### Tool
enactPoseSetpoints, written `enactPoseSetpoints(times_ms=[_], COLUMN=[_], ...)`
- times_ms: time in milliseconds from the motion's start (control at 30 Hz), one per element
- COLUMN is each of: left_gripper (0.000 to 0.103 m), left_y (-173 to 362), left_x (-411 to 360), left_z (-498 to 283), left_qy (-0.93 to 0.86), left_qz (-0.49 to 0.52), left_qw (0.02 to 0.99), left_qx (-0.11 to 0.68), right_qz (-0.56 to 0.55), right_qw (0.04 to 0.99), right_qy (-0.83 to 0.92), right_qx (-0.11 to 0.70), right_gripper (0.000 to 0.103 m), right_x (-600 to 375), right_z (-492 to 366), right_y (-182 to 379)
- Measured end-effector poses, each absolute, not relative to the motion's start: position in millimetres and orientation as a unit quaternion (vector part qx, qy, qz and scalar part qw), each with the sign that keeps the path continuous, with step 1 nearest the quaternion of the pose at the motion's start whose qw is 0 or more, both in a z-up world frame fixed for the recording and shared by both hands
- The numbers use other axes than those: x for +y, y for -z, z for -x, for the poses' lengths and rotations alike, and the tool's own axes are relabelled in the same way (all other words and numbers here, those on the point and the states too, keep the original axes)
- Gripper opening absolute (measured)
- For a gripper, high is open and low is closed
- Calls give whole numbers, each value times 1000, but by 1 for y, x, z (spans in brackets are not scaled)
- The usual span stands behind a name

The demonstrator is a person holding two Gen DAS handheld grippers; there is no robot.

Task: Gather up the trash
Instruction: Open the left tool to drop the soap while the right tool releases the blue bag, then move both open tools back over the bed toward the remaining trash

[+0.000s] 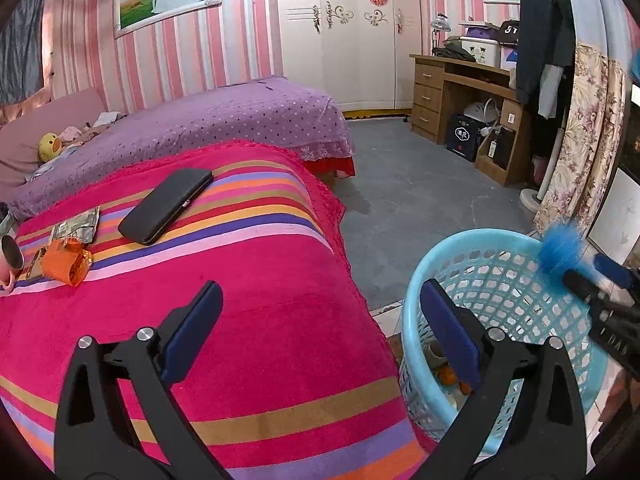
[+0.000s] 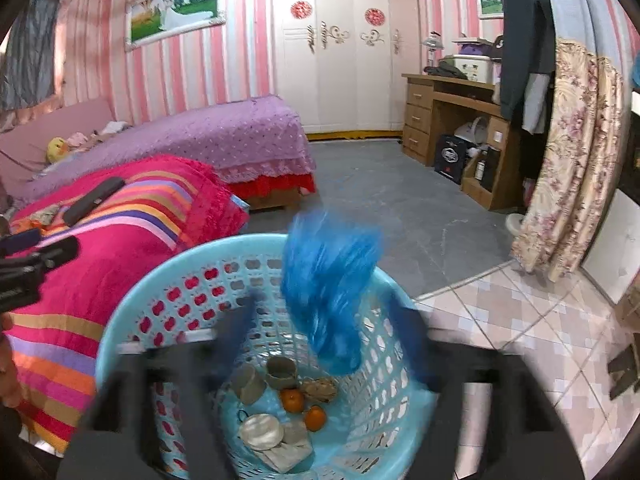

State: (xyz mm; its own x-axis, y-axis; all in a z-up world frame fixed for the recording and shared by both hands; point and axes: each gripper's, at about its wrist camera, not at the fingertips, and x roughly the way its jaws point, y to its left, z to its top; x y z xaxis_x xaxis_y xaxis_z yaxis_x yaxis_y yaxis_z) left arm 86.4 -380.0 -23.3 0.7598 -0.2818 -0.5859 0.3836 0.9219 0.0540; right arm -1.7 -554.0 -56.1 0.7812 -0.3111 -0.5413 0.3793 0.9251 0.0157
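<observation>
A light blue plastic basket (image 2: 180, 264) stands on the floor beside the striped pink blanket (image 1: 260, 300). Over it, my right gripper (image 2: 324, 320) is open, its blurred fingers wide on either side of a crumpled blue plastic bag (image 2: 328, 280) that touches neither pad. Inside the basket lie small oranges (image 2: 292, 400), paper cups (image 2: 280, 372) and other scraps. My left gripper (image 1: 320, 292) is open with nothing in it, over the blanket's edge next to the basket (image 1: 480, 235). On the blanket at far left lie an orange wrapper (image 1: 66, 262) and a silvery wrapper (image 1: 78, 226).
A black case (image 1: 166, 206) lies on the blanket and a pink cup (image 1: 10, 256) sits at the left edge. Behind is a purple bed (image 1: 240, 120). A wooden desk (image 1: 460, 96), a floral curtain (image 1: 580, 140) and a fan base (image 1: 530, 200) line the right side.
</observation>
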Motion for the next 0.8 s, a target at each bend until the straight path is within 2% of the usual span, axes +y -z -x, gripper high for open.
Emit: enactPoseSetpoints(times_ms=[67,200,533,800], left_gripper=[96,97,97,97], left_y=[23,19,7,-2], left_x=[-377,-364,-307,-241], left_z=[-84,-82,-94,-112], left_qy=[177,172,145,103], left_qz=[-87,-89,-75,-83], left_qw=[935,938,943,948], left_qx=[294,289,291,291], right_qz=[-55,-63,-99,-80], right_qw=[937,932,935,942], right_qy=[202,226,231,199], right_qx=[281,275,249,256], right_gripper=[83,93,95,95], right_x=[-552,-548,-516,-466], right_z=[0,1,-18,-55], right_y=[56,49,28,23])
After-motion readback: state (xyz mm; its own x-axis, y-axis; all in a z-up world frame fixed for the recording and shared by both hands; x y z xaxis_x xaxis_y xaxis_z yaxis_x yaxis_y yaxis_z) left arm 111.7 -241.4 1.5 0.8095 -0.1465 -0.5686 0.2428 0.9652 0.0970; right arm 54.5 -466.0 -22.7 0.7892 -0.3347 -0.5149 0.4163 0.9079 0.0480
